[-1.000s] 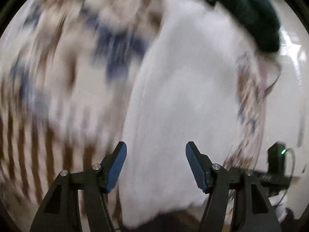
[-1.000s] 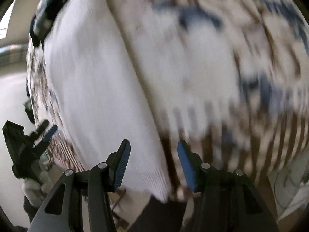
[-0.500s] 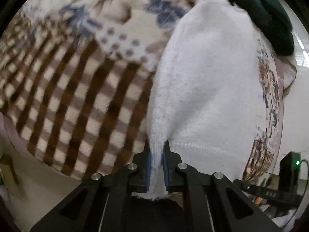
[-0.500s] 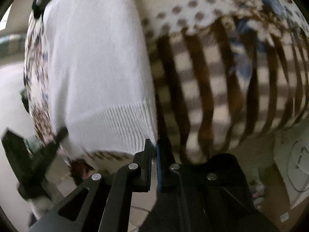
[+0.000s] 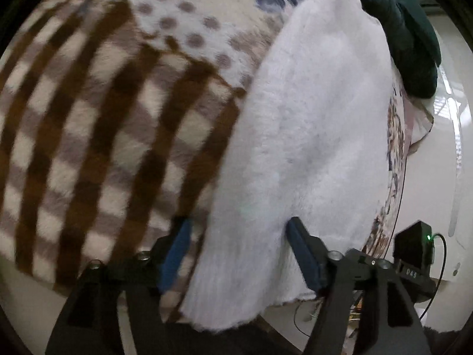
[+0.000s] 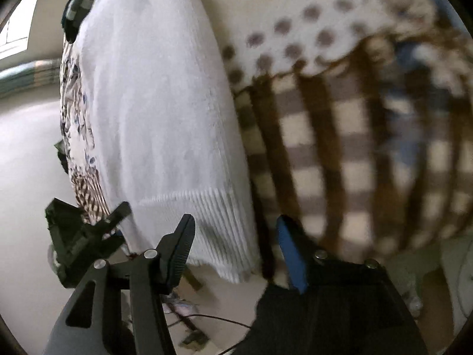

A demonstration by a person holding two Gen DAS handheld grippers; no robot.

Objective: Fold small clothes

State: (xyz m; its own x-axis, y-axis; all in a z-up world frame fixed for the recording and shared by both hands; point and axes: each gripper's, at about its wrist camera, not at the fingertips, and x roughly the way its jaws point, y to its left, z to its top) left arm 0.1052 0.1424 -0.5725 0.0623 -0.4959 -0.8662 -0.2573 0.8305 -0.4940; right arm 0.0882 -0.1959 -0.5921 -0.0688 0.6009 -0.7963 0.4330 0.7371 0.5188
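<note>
A white fuzzy knit garment [image 5: 310, 136] lies folded lengthwise on a checked brown and cream blanket [image 5: 88, 136]. My left gripper [image 5: 236, 251] is open, its jaws on either side of the garment's near end, holding nothing. In the right wrist view the same garment [image 6: 153, 112] shows its ribbed hem toward me. My right gripper [image 6: 233, 248] is open around the hem's right corner, empty. The left gripper [image 6: 85, 230] shows in the right wrist view at the lower left.
A dark green garment [image 5: 414, 44] lies at the far right end of the blanket. The blanket [image 6: 354, 148] hangs over the bed's edge. A pale floor [image 6: 26, 177] lies beyond, with cables and small clutter [image 6: 189, 319] below the edge.
Both grippers were open one second ago, shut on the garment's near edge half a second ago, and have now opened and let it go. The garment lies flat.
</note>
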